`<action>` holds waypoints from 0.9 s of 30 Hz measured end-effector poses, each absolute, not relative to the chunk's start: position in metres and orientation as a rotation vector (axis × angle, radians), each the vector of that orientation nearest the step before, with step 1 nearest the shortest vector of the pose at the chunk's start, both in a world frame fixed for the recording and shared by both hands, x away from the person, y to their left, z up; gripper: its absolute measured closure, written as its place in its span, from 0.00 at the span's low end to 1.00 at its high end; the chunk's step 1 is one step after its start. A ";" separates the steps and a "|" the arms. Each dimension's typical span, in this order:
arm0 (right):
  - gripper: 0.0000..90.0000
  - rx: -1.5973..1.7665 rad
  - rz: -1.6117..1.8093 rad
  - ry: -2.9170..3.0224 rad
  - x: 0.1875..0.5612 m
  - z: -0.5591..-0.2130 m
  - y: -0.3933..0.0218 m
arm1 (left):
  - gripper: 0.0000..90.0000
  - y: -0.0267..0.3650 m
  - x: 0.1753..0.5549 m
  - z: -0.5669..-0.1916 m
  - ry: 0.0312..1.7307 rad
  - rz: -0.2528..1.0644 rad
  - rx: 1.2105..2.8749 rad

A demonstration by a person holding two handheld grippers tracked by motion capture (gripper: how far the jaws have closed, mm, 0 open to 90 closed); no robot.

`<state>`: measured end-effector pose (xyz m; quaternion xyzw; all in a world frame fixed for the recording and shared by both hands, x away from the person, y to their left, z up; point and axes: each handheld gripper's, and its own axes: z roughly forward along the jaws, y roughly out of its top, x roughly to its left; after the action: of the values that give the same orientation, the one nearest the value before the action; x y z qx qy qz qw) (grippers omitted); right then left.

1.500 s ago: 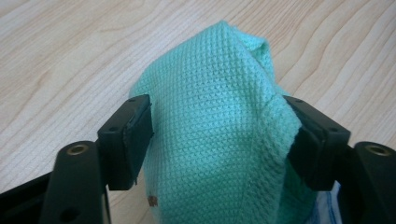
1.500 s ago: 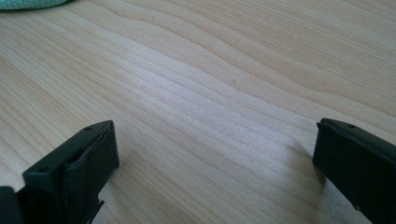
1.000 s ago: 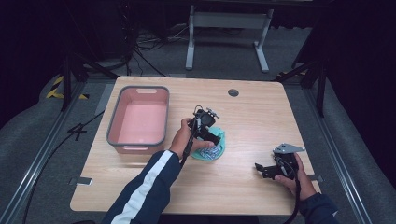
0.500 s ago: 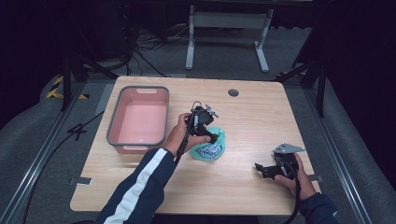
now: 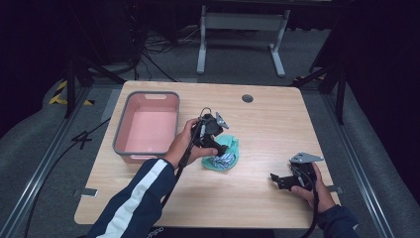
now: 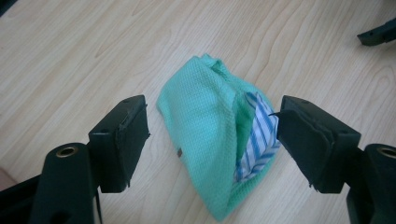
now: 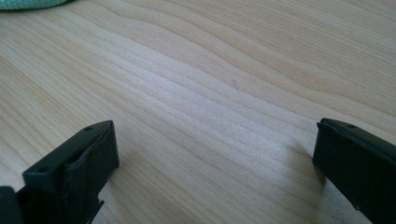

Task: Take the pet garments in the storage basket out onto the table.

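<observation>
A wooden table (image 5: 257, 198) takes up the middle of the high view, with a pink tub with a grey rim (image 5: 147, 126) in its left part and a small dark round cap (image 5: 247, 98) near its far edge. Just right of the tub, near the centre of the frame, the left gripper (image 5: 218, 148) is held above a bunched green cloth (image 5: 228, 153) that lies on the wood. In the left gripper view the cloth (image 6: 205, 135) sits at the centre of the frame between the two wide-apart jaws, touching neither, and a blue-and-white striped piece (image 6: 257, 140) shows in its fold on the right side. The left gripper has hold of nothing. At the lower right of the high view the right gripper (image 5: 277, 181) is low over bare wood, well apart from the cloth, with a grey plate on top. In the right gripper view its jaws stand far apart at the bottom corners with only wood grain between them, and a sliver of the green cloth (image 7: 28, 3) shows at the upper left edge. At the bottom of the high view, small white lettering on the dark sleeve (image 5: 133, 203) is too blurred to read.
</observation>
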<state>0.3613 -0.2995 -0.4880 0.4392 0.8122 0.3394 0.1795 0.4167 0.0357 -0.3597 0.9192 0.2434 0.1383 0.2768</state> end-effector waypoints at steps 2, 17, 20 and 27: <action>0.01 1.241 0.960 2.296 0.361 -0.488 -0.300 | 0.28 0.040 0.413 -0.358 0.645 0.375 2.466; 0.01 1.242 0.959 2.295 0.361 -0.488 -0.300 | 0.27 0.087 0.371 -0.344 0.467 0.410 2.476; 0.01 1.243 0.959 2.295 0.361 -0.488 -0.299 | 0.27 0.098 0.362 -0.344 0.445 0.438 2.470; 0.01 1.244 0.959 2.294 0.361 -0.488 -0.299 | 0.27 0.124 0.350 -0.349 0.442 0.456 2.479</action>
<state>0.3610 -0.2994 -0.4880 0.4403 0.8116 0.3393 0.1797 0.3498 0.1245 -0.3485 0.9279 0.1656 0.1708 0.2870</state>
